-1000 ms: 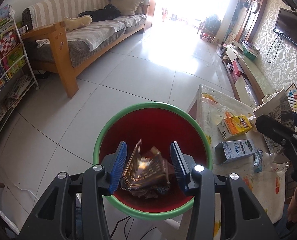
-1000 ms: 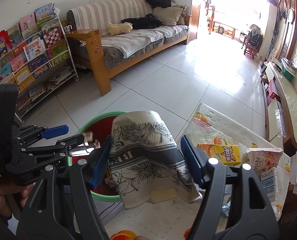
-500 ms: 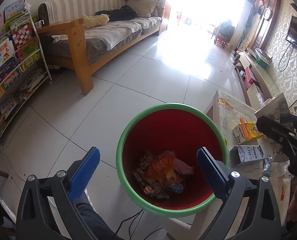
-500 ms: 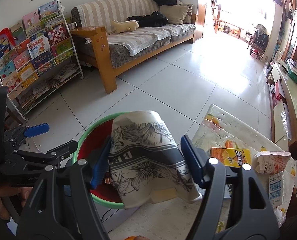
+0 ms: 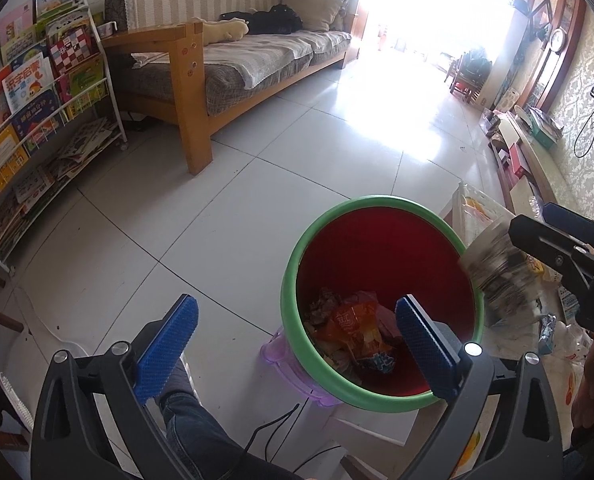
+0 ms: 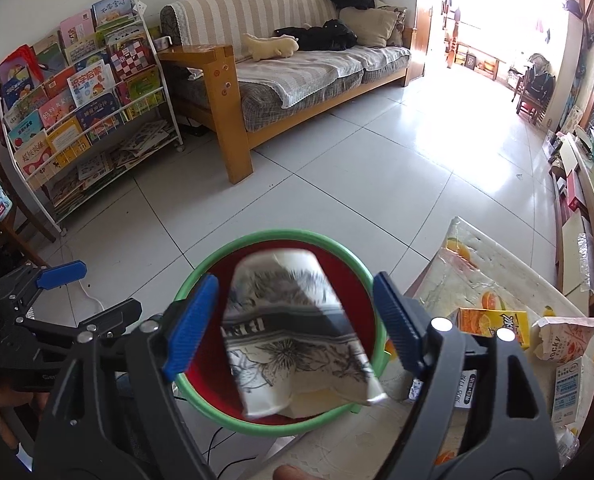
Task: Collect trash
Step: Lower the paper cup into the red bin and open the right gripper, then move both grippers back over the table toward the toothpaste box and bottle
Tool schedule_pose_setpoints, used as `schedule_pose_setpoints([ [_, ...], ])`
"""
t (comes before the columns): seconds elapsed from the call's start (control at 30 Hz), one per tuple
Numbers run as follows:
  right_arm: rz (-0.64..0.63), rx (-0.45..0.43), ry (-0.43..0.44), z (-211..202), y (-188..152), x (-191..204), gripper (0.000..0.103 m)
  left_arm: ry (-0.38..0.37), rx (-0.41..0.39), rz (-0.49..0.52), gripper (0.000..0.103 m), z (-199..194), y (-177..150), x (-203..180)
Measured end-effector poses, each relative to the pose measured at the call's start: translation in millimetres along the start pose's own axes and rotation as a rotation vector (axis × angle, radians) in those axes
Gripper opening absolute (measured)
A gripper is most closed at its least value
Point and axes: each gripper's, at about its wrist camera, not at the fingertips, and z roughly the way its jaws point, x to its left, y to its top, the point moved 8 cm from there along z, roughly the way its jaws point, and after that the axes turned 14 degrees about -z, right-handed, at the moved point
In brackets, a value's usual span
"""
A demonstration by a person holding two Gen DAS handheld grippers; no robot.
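The red bin with a green rim [image 5: 377,200] [image 6: 281,236] holds several wrappers [image 5: 357,332]. My left gripper [image 5: 297,320] is open and empty, with one pad over the floor and the other over the bin's near edge. My right gripper [image 6: 295,284] hangs above the bin, its jaws opening. A crumpled paper cup [image 6: 293,336] with a black flower print sits loose between its pads, blurred, with a gap on both sides. In the left wrist view the cup [image 5: 497,276] shows at the bin's right rim under the right gripper [image 5: 557,248].
The bin stands on a purple stool [image 5: 285,356] beside a low table [image 6: 477,264] with a yellow juice box [image 6: 493,324], a Pocky box [image 6: 565,336] and a small carton [image 6: 569,388]. A person's leg [image 5: 185,412] is at the lower left. A sofa and a book rack stand behind.
My left jaws spread wide and the foil wrapper dropped into the bin; that gripper then drifted left. My right jaws came off the cup, which now blurs over the bin.
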Motion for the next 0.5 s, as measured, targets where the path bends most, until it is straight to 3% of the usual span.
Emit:
schedule_pose_setpoints([
  [0.1, -0.001, -0.009, -0.015, -4.4, 0.4, -1.0, 0.098, 0.000, 0.003, 0.001, 0.095, 0.1, -1.6, -0.6],
  [0.5, 0.044, -0.035, -0.068, -48.9, -16.2, -27.4, 0.098, -0.039, -0.009, 0.046, 0.095, -19.5, -13.5, -37.8],
])
